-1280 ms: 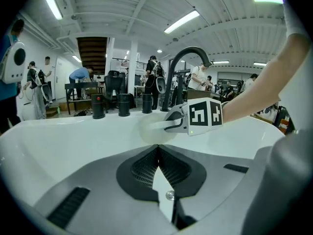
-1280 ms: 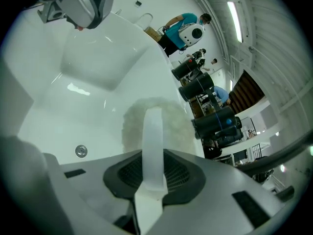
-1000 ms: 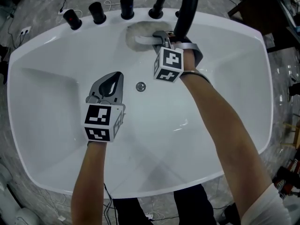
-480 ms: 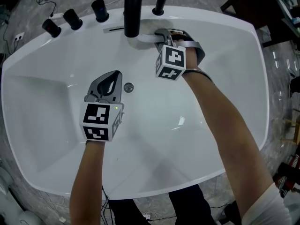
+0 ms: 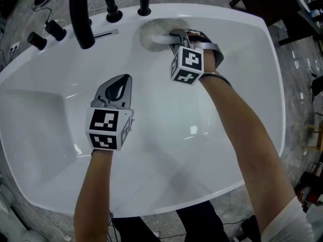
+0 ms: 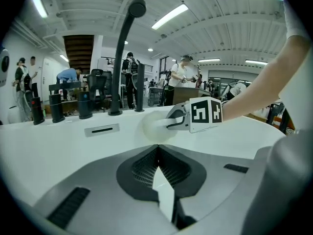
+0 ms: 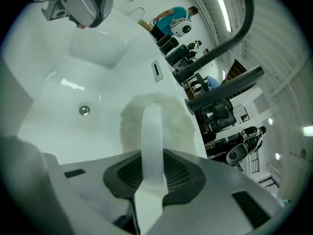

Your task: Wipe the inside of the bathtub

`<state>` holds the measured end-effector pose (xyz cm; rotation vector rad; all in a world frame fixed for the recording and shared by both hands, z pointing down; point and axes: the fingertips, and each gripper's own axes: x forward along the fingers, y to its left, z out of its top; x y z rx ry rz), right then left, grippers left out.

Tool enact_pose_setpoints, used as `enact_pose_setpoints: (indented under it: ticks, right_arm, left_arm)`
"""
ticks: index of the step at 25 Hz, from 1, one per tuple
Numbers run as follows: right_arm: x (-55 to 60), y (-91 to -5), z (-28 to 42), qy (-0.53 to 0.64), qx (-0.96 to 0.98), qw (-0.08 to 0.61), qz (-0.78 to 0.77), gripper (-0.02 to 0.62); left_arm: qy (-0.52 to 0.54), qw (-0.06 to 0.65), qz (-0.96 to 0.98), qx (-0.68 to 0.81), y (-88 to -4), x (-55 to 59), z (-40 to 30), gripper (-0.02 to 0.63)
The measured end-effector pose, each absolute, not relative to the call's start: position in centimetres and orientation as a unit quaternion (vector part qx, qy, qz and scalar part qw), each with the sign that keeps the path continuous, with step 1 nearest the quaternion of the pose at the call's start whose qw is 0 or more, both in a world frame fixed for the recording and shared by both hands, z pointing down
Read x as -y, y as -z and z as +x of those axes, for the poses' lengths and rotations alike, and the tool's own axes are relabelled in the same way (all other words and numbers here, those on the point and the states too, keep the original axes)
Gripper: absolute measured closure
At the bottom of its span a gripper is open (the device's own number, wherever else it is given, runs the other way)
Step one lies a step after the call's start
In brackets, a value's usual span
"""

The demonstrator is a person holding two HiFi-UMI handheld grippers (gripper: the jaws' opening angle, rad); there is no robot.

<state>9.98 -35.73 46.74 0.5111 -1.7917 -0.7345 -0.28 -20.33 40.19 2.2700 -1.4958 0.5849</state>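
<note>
Wiping step in hand, upper centre of frame: right tongs [image 5: 175, 35] clamped on the white handle [image 5: 160, 39] of a round fluffy scrub pad [image 5: 150, 30]. The pad is pressed to the bathtub [image 5: 166, 135] inner wall, just below the black tap fittings [image 5: 145, 6]. Left tongs [image 5: 125, 79] are closed on nothing, hovering over the tub floor at left centre. Can't tell how much is wiped. Next probably sweep the pad along the wall toward the floor, with firm contact and the handle kept tight
</note>
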Motion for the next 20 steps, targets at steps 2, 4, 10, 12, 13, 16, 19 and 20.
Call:
enact_pose_setpoints:
  ticks: [2,4,10,12,13,16,19,20]
  right_arm:
    - [36.2,-47.0,11.8,0.306,0.751,0.542,0.218,0.508]
    - [36.8,-47.4,14.0,0.302,0.748,0.547,0.223,0.508]
    - [38.2,-47.9,19.4,0.301,0.740,0.556,0.231,0.506]
    - [38.5,-48.1,20.8,0.300,0.738,0.558,0.234,0.506]
    - [38.7,-48.1,21.5,0.299,0.737,0.559,0.236,0.506]
    - [39.3,-48.1,23.7,0.291,0.736,0.560,0.246,0.506]
    - [39.8,-48.2,25.8,0.291,0.732,0.563,0.249,0.506]
    - [39.9,-48.2,26.3,0.294,0.730,0.564,0.248,0.506]
  left_arm:
    - [-0.205,0.182,0.808,0.521,-40.6,21.1,1.8,0.594]
    - [-0.203,0.183,0.814,0.512,-41.0,21.9,4.0,0.594]
    - [-0.192,0.192,0.823,0.499,-41.7,24.5,9.4,0.594]
    - [-0.190,0.190,0.826,0.495,-41.7,25.2,10.7,0.594]
    - [-0.190,0.188,0.828,0.493,-41.6,25.5,11.4,0.594]
    - [-0.187,0.182,0.833,0.487,-41.5,26.0,13.2,0.594]
    - [-0.184,0.183,0.835,0.485,-41.7,26.2,14.5,0.594]
    - [-0.184,0.183,0.835,0.485,-41.8,26.3,14.8,0.594]
